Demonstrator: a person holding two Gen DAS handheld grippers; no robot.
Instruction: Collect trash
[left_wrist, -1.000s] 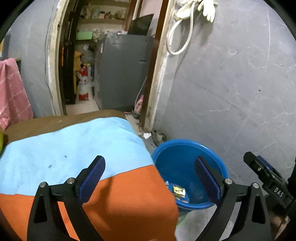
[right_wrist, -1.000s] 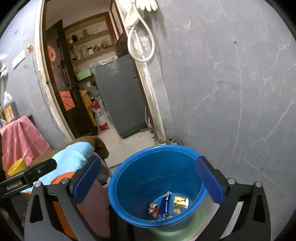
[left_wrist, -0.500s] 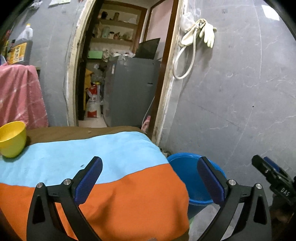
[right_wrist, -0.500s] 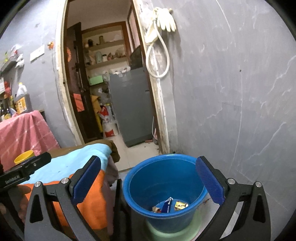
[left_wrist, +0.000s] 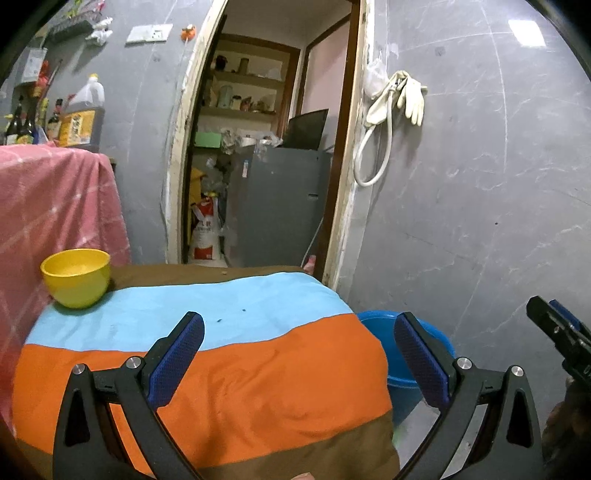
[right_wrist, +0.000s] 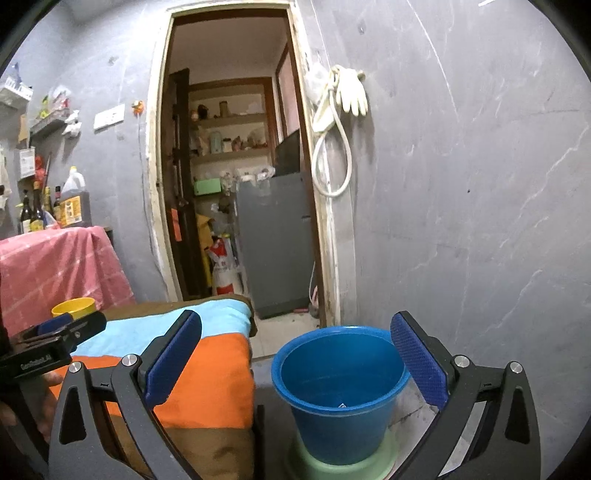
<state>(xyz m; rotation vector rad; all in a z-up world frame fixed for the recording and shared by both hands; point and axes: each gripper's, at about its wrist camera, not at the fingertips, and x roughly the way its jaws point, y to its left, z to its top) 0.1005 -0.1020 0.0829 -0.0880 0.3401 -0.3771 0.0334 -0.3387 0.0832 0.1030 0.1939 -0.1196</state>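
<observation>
A blue bucket (right_wrist: 341, 391) stands on a pale green base on the floor, right of a table draped in a blue, orange and brown cloth (left_wrist: 221, 373). Its contents are hidden from this low angle; only its rim (left_wrist: 373, 317) peeks past the cloth in the left wrist view. My left gripper (left_wrist: 299, 354) hangs open over the orange band of the cloth with nothing between its blue pads. My right gripper (right_wrist: 295, 354) is open too, empty, level with the bucket's rim. The left gripper's body (right_wrist: 55, 343) shows at the right wrist view's left edge.
A yellow bowl (left_wrist: 75, 271) sits at the table's far left corner. Behind it a pink cloth (left_wrist: 55, 206) covers a counter with bottles. An open doorway (right_wrist: 236, 184) leads to a grey cabinet and shelves. A hose and gloves (right_wrist: 340, 122) hang on the grey wall.
Both grippers have drawn back and up from the bucket. The trash inside it has dropped out of sight, and the yellow bowl and more of the table have come into view.
</observation>
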